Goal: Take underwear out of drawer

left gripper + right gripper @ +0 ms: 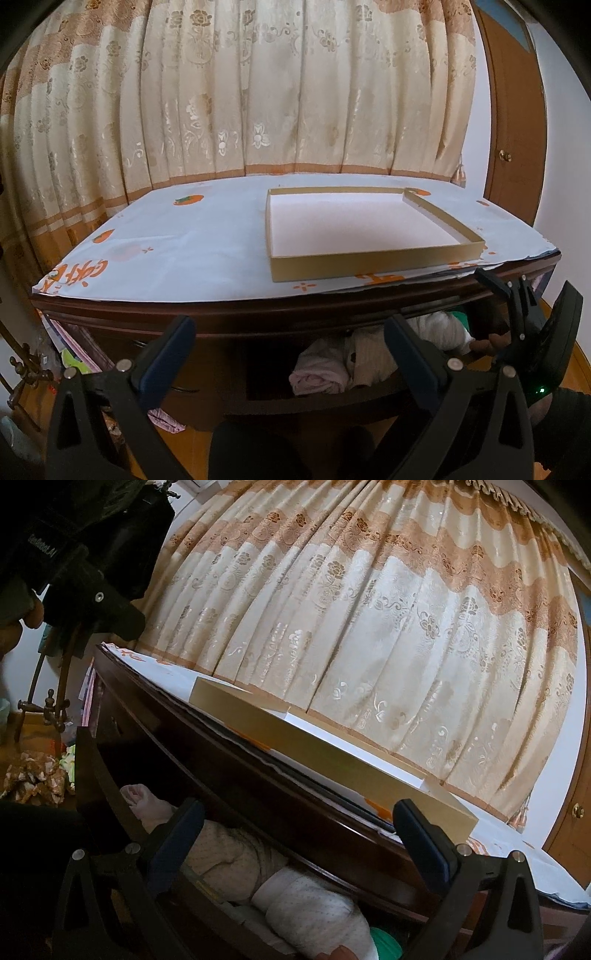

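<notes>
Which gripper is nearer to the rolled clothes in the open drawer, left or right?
Right. The right gripper hangs open just over the rolled clothes; the left gripper is open too, further back before the drawer.

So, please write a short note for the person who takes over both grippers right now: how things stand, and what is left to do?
Left gripper: open, empty, in front of the open drawer.
Right gripper: open, empty, at the drawer's right part, above the rolled clothes.
Things: rolled pink underwear and beige and white rolls lie in the drawer. An empty shallow cardboard tray stands on the dresser top.
Done: drawer is open.
Left: grasp a piece of underwear and lift it out; nothing is taken out yet. The tray is probably the place for it.
</notes>
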A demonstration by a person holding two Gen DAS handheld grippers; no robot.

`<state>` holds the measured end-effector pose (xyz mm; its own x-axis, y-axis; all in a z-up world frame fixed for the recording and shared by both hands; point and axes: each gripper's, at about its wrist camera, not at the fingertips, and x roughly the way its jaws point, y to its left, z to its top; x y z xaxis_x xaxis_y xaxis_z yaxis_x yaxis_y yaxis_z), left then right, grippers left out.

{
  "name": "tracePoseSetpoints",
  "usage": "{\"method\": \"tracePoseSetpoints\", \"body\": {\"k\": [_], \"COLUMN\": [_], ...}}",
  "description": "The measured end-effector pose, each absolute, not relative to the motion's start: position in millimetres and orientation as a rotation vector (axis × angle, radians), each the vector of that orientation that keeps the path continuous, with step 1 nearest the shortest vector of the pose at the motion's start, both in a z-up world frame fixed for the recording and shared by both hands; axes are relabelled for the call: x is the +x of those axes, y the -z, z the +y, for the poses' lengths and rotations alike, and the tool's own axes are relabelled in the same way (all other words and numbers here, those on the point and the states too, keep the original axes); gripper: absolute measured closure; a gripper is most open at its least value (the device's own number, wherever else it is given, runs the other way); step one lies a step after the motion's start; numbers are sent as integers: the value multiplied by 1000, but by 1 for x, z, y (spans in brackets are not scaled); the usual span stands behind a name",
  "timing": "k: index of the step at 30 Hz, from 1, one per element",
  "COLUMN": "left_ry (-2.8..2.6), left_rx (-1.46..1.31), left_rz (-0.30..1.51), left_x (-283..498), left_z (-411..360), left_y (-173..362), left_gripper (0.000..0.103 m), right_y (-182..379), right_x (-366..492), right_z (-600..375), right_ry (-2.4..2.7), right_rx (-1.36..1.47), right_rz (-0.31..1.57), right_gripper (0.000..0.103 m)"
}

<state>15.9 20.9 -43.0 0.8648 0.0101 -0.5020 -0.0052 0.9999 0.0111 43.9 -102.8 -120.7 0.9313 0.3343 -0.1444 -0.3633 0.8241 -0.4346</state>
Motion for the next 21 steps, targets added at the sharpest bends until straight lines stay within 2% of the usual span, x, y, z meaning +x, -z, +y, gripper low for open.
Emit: {"method": "tracePoseSetpoints", "body": {"k": [21], "left_ry": [-7], "left_rx": [8], "left_rz": [511], "left_x": [-2], "left_z": [25], "left_y": [39], "left_gripper": [0], "right_y": [113], "right_x": [28], "right_z": [-115], "right_ry": [-336], "right_rx": [-417], "right_rz": [122], "right_gripper": [0]}}
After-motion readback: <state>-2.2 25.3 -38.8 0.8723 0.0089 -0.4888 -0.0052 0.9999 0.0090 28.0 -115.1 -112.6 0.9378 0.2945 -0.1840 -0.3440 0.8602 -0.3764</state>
